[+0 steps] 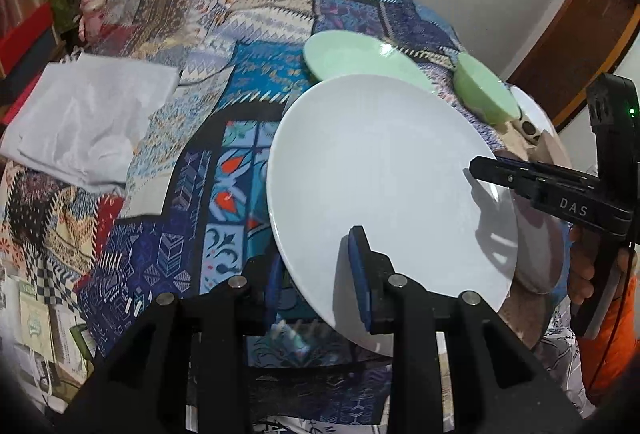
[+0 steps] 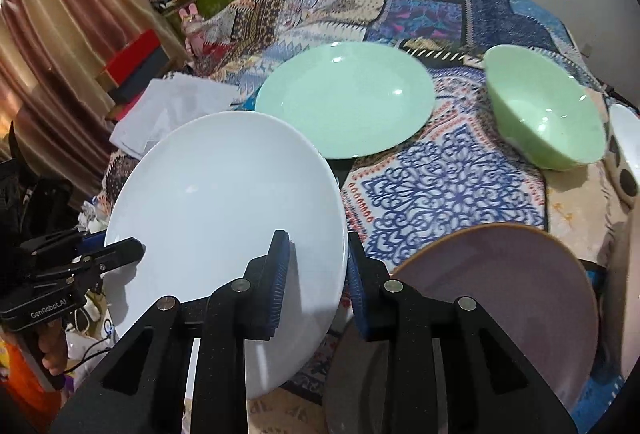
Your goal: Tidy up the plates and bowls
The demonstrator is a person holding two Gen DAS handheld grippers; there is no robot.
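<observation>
**White plate held by both tongs above the patchwork cloth**

Left wrist view: the left tongs (image 1: pixel 316 274) are nearly closed on the near rim of the white plate (image 1: pixel 380 170), one blue pad above it and one below. The plate is tilted and clear of the cloth (image 1: pixel 224 138). The right tongs (image 1: pixel 476 168) clamp the plate's right rim, with a hand (image 1: pixel 580 274) on their handle. Beyond the plate lie a green plate (image 1: pixel 352 54) and, right of that, a green bowl (image 1: pixel 484 94). A folded white cloth (image 1: pixel 84 118) lies well to the plate's left.

Right wrist view: the right tongs (image 2: pixel 316 274) are nearly closed on the white plate's (image 2: pixel 216 210) right rim; the left tongs (image 2: pixel 136 248) pinch its left edge. The green plate (image 2: pixel 344 98) lies just beyond the white plate, the green bowl (image 2: pixel 548 114) farther right. A pink plate (image 2: pixel 500 294) lies just right of the white plate, under the right tongs. A white dish (image 2: pixel 626 138) shows at the right edge, beside the bowl.
</observation>
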